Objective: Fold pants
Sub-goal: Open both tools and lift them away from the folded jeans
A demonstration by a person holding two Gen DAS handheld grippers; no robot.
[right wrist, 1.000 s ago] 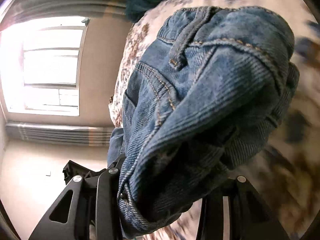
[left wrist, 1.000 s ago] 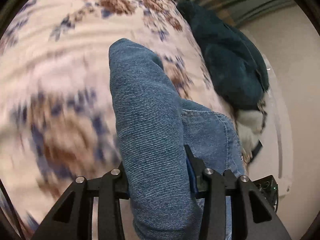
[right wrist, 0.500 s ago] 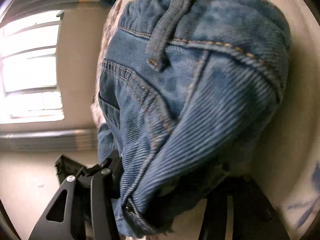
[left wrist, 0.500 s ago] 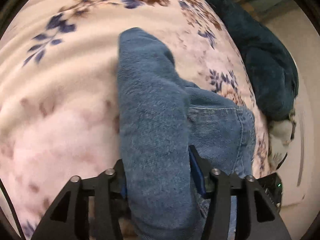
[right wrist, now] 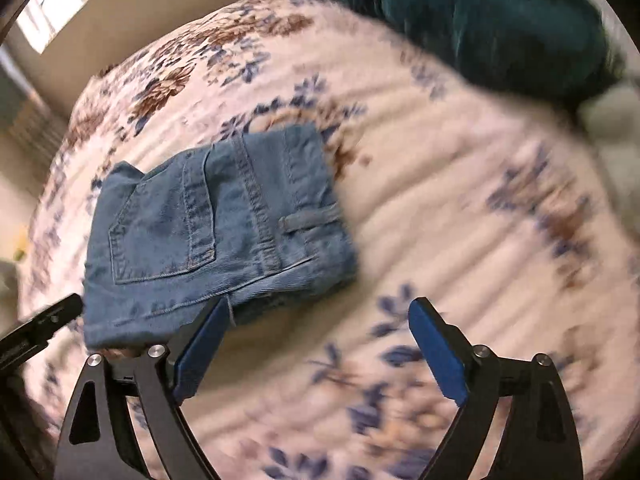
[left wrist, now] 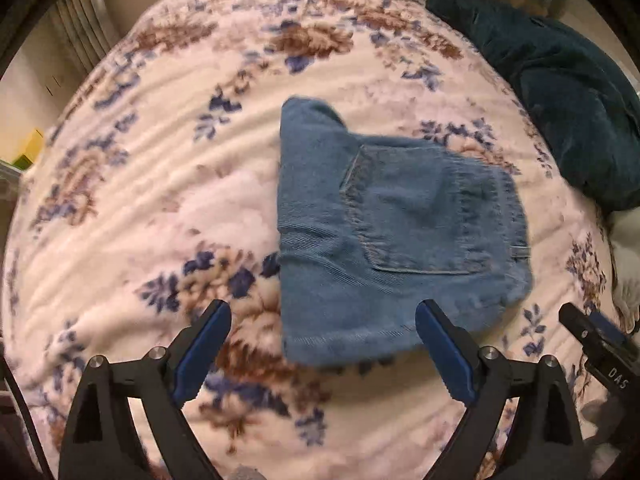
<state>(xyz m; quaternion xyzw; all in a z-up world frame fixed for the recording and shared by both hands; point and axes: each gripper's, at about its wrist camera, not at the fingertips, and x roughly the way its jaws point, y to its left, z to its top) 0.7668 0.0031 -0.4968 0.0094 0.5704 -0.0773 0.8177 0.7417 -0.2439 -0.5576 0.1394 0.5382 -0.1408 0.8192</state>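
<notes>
The blue denim pants [left wrist: 384, 240] lie folded into a compact stack on the floral bedspread [left wrist: 160, 200], back pocket up. My left gripper [left wrist: 324, 344] is open and empty, just in front of the stack's near edge. In the right wrist view the folded pants [right wrist: 216, 232] lie left of centre. My right gripper [right wrist: 316, 340] is open and empty, its left finger [right wrist: 200, 348] close to the stack's near edge. The right gripper's tip [left wrist: 596, 340] shows at the left view's right edge.
A dark teal blanket or pillow [left wrist: 560, 88] lies at the bed's far right and also shows in the right wrist view [right wrist: 500, 20]. A white item [right wrist: 612, 120] lies beside it. A window [right wrist: 60, 0] is at far left.
Both grippers were shut on the raised jeans. They have let go and pulled back, and the folded jeans now lie flat on the bed.
</notes>
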